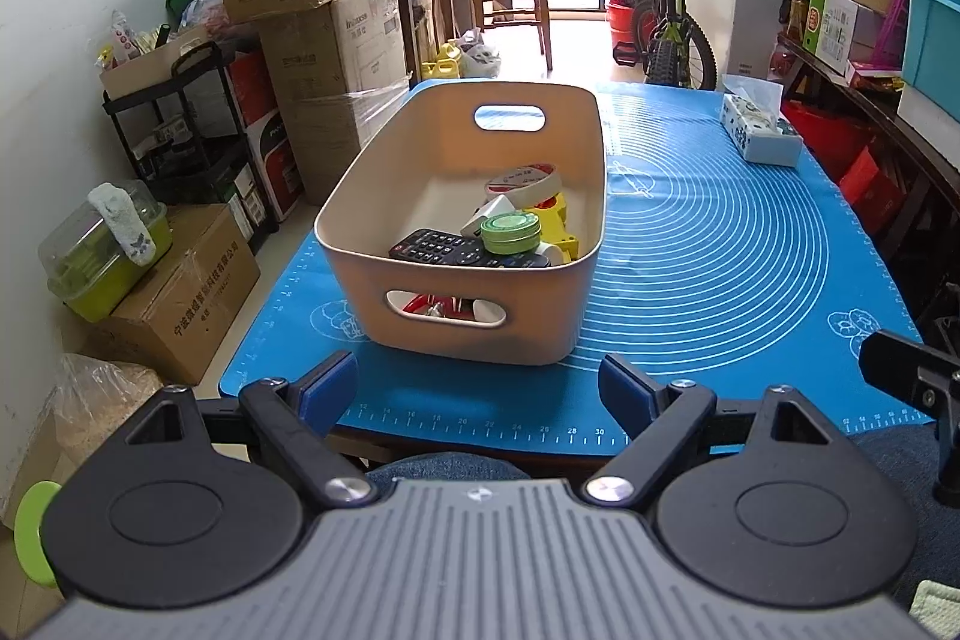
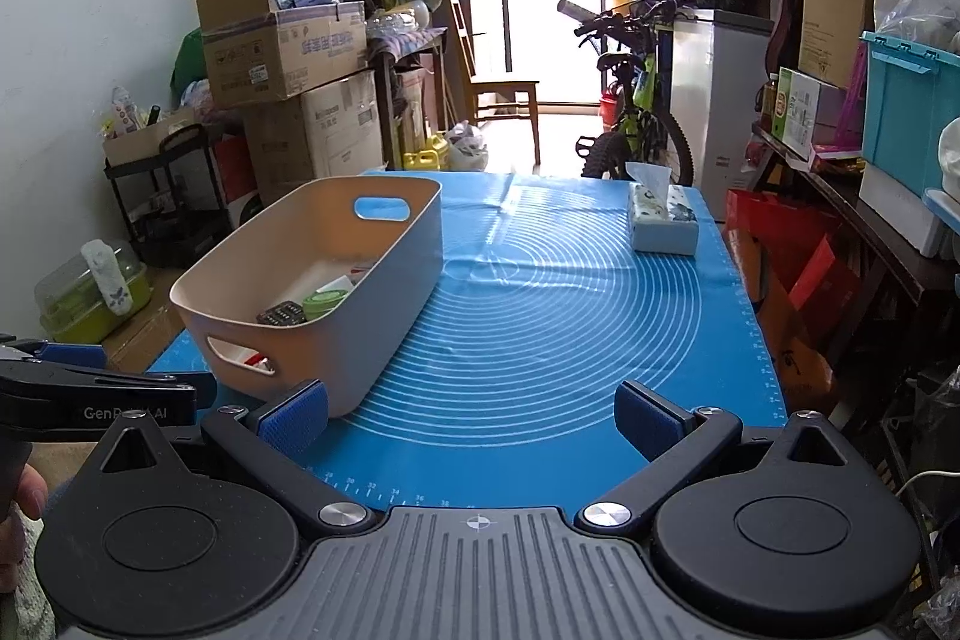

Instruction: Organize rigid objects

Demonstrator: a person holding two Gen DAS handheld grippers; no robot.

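A beige plastic bin (image 1: 384, 196) with handle holes stands on the blue mat (image 1: 720, 250). Inside lie a black remote (image 1: 429, 247), a green round tin (image 1: 510, 232), a tape roll (image 1: 522, 181), a yellow object (image 1: 558, 223) and other small items. My left gripper (image 1: 480, 394) is open and empty, just in front of the bin's near wall. In the right wrist view the bin (image 2: 384, 274) sits to the left. My right gripper (image 2: 474, 421) is open and empty above the mat's near edge (image 2: 540, 340).
A tissue box (image 1: 759, 129) sits at the mat's far right, also in the right wrist view (image 2: 663, 217). Stacked cardboard boxes (image 1: 324, 9) and a black cart (image 1: 180, 129) stand left of the table. A bicycle (image 1: 666, 21) stands beyond it. Shelves with boxes (image 2: 840, 129) line the right.
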